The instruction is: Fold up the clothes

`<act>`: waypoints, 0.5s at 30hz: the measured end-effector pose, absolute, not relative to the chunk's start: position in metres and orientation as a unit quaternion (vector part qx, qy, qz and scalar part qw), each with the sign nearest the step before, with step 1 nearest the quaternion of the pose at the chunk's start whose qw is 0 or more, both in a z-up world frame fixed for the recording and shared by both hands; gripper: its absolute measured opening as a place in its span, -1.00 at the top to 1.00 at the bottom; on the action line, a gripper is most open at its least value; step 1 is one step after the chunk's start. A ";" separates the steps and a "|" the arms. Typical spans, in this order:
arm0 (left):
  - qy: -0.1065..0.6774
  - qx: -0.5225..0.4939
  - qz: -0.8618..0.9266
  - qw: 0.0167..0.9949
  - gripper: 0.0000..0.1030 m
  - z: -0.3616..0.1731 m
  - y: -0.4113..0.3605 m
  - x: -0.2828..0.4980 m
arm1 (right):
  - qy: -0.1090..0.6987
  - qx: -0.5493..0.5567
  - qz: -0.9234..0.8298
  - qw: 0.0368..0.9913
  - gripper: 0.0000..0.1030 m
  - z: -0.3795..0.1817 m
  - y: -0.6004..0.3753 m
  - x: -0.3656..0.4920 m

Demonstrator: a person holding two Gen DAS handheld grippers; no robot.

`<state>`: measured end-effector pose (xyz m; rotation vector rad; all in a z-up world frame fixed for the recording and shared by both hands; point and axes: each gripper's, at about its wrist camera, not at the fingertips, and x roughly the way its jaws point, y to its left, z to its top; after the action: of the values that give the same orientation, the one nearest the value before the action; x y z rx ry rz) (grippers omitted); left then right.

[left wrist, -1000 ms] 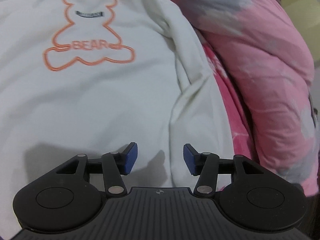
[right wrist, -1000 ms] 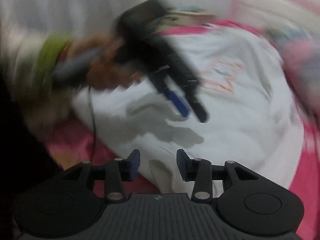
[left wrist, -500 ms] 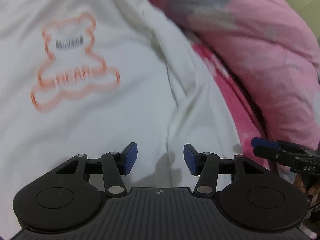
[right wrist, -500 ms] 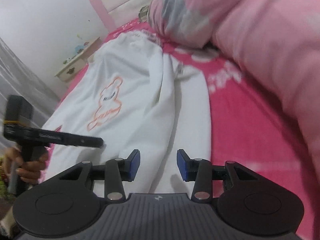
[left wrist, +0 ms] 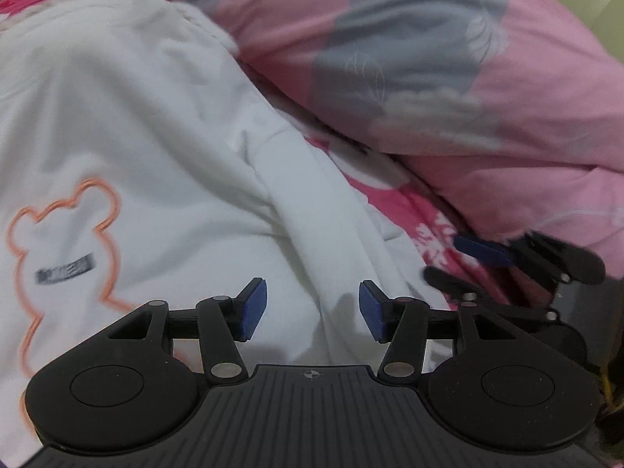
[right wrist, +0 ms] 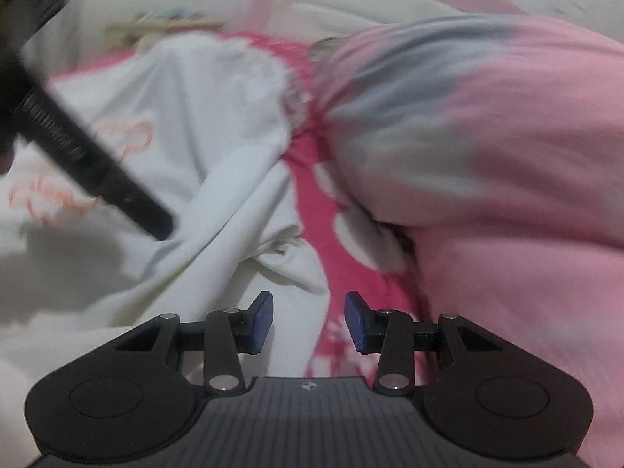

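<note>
Jaws: left gripper (left wrist: 312,310) and right gripper (right wrist: 309,321) both wide, empty.
Shirt (left wrist: 136,148): spread on bed (right wrist: 312,210), sleeve (left wrist: 312,202) beside right gripper, within reach for folding.

My right wrist view is smeared with motion blur: the orange bear print (right wrist: 121,136) on the white shirt (right wrist: 218,124) breaks into streaks I can't read, and the clutter near the headboard (right wrist: 167,25) is too soft to name. The left tongs (right wrist: 89,167) cross that view as a dark bar, running off the top-left edge. In my left wrist view the bear outline (left wrist: 58,234) is cut by the left edge, its small label (left wrist: 66,271) illegible. The right tongs (left wrist: 507,269) sit partly behind my own tongs' frame.
</note>
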<state>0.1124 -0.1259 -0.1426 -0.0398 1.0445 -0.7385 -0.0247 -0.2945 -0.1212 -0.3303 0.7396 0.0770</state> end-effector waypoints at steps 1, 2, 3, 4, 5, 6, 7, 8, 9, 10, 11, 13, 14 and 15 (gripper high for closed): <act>0.489 -0.017 -0.346 0.801 -0.10 -0.146 -0.133 0.116 | 0.359 -0.176 0.054 0.915 0.16 -0.126 -0.293 -0.019; 0.491 -0.020 -0.347 0.799 -0.12 -0.149 -0.132 0.118 | 0.357 -0.186 0.065 0.913 0.17 -0.130 -0.292 -0.014; 0.490 -0.022 -0.345 0.800 -0.12 -0.152 -0.134 0.120 | 0.355 -0.183 0.063 0.915 0.19 -0.132 -0.293 -0.012; 0.489 -0.024 -0.342 0.802 -0.10 -0.155 -0.136 0.122 | 0.352 -0.179 0.061 0.917 0.27 -0.134 -0.294 -0.009; 0.486 -0.026 -0.339 0.805 -0.06 -0.158 -0.137 0.124 | 0.349 -0.175 0.059 0.919 0.51 -0.136 -0.296 -0.006; 0.484 -0.029 -0.337 0.807 0.19 -0.160 -0.136 0.126 | 0.346 -0.171 0.057 0.921 0.96 -0.137 -0.297 -0.004; 0.483 -0.038 -0.335 0.808 0.44 -0.163 -0.134 0.129 | 0.343 -0.168 0.056 0.923 0.95 -0.139 -0.299 -0.001; 0.484 -0.051 -0.334 0.807 0.51 -0.165 -0.131 0.132 | 0.339 -0.161 0.053 0.926 0.96 -0.140 -0.301 0.000; 0.484 -0.066 -0.333 0.806 0.73 -0.166 -0.126 0.134 | 0.331 -0.151 0.046 0.930 0.96 -0.139 -0.305 -0.003; 0.483 -0.083 -0.334 0.805 0.84 -0.167 -0.119 0.136 | 0.325 -0.148 0.040 0.933 0.96 -0.138 -0.307 -0.007; 0.478 -0.096 -0.335 0.807 0.87 -0.166 -0.113 0.137 | 0.318 -0.148 0.034 0.936 0.97 -0.138 -0.308 -0.011; 0.461 -0.125 -0.336 0.812 0.92 -0.164 -0.095 0.137 | 0.311 -0.148 0.024 0.939 0.97 -0.138 -0.308 -0.017; 0.453 -0.140 -0.337 0.814 0.92 -0.163 -0.085 0.138 | 0.310 -0.148 0.020 0.939 0.97 -0.138 -0.307 -0.020; 0.453 -0.153 -0.331 0.814 0.92 -0.165 -0.076 0.139 | 0.314 -0.148 0.018 0.938 0.97 -0.140 -0.309 -0.020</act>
<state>0.1388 -0.0759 -0.1646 -0.3255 0.9658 -0.7061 -0.0199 -0.3085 -0.1403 -0.3021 0.6404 0.0358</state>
